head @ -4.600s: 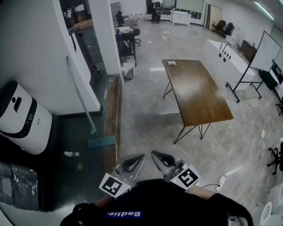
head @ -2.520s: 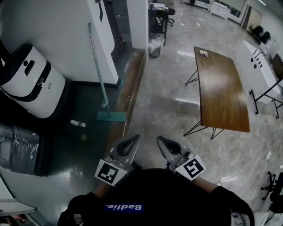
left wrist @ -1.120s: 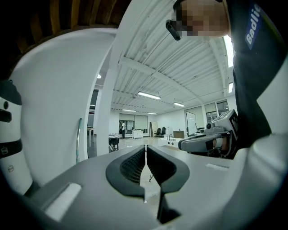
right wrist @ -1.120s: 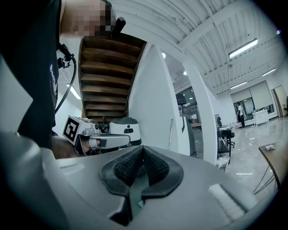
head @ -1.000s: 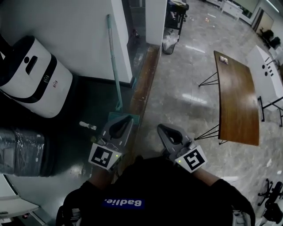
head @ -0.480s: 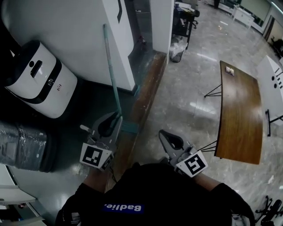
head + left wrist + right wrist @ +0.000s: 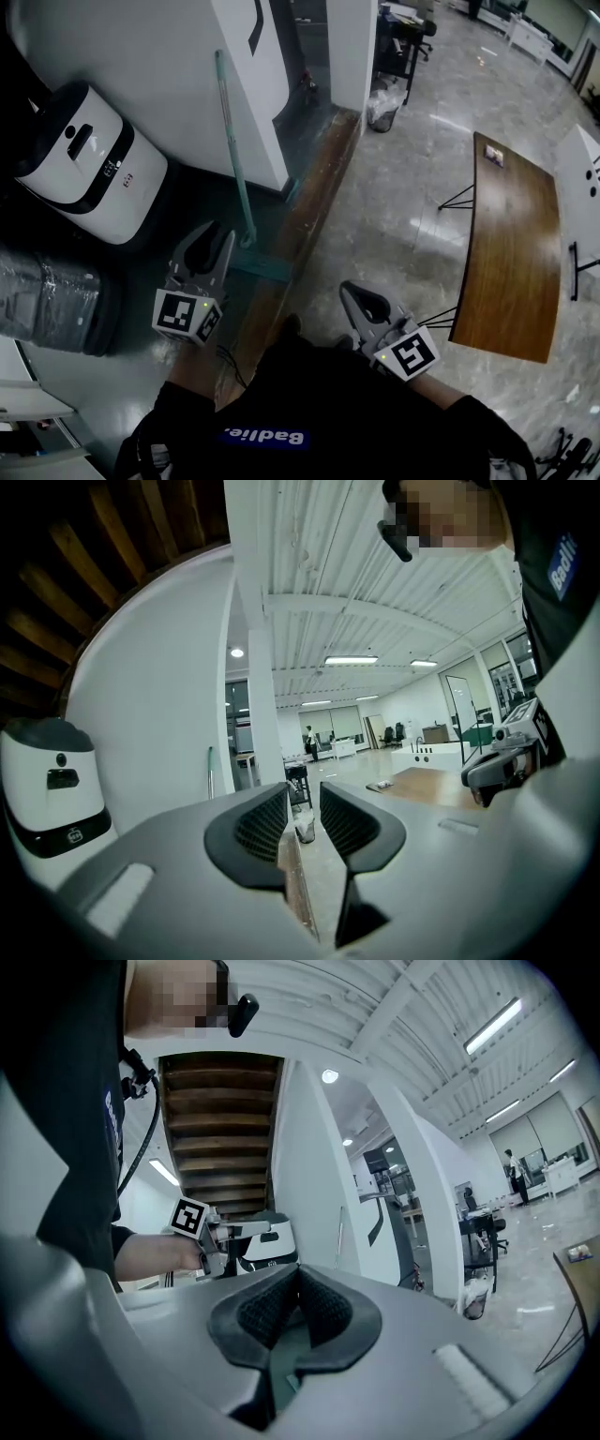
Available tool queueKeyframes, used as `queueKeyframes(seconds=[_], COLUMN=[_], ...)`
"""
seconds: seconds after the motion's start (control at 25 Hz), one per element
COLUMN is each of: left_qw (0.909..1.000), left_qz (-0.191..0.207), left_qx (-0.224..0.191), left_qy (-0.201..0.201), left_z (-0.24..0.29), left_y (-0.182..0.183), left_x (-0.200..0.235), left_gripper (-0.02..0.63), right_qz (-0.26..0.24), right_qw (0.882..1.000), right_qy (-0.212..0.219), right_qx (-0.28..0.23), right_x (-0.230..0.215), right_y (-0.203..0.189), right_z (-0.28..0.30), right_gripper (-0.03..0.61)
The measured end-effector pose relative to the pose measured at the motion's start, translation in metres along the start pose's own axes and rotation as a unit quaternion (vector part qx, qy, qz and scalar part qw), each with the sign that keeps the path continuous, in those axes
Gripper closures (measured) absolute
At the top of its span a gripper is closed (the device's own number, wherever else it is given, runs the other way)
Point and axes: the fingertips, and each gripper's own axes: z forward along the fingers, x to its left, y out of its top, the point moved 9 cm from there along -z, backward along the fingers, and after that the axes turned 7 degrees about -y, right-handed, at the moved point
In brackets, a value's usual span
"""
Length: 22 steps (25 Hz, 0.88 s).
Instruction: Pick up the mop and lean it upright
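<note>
The mop leans upright against the white wall: its teal handle (image 7: 234, 150) runs down to the flat teal head (image 7: 261, 269) on the dark floor. My left gripper (image 7: 213, 240) hangs just left of the handle's lower end, clear of it. Its jaws have just been opening and stand open with nothing between them. In the left gripper view the left gripper (image 7: 304, 797) points past the handle (image 7: 209, 772) toward the hall. My right gripper (image 7: 359, 297) is shut and empty, to the right over the grey floor. The right gripper view shows the right gripper (image 7: 298, 1277) and the mop handle (image 7: 339, 1234).
A white and black machine (image 7: 82, 159) stands against the wall at left, a plastic-wrapped dark bundle (image 7: 42, 300) below it. A wooden sill (image 7: 305, 230) runs beside the mop head. A long wooden table (image 7: 514, 248) stands at right, a bagged bin (image 7: 382, 111) farther off.
My left gripper has swung leftward from over the mop head to the handle's left side, and its jaws have parted. The right gripper has stayed shut and shifted slightly.
</note>
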Motion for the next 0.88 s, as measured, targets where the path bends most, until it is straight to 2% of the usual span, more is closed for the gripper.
queueKeyframes(seconds=[0.12,0.44,0.88], left_qw=[1.0,0.9999,0.9997], left_qz=[-0.002,-0.009,-0.013], left_qx=[-0.001,-0.003,0.01], left_qy=[0.007,0.012,-0.02], left_z=[0.007,0.035,0.076], left_y=[-0.01,-0.025,-0.049], left_x=[0.017,0.069,0.134], left_gripper=[0.476,0.452,0.402], right_qz=[-0.005,-0.018,-0.043], right_qw=[1.0,0.996,0.991], right_qy=[-0.015,-0.09,-0.13], right_qx=[0.001,-0.012,-0.011], right_x=[-0.009,-0.026,-0.011], right_y=[0.001,0.015,0.023], right_z=[-0.001,0.005,0.051], right_gripper=[0.572,0.572,0.572])
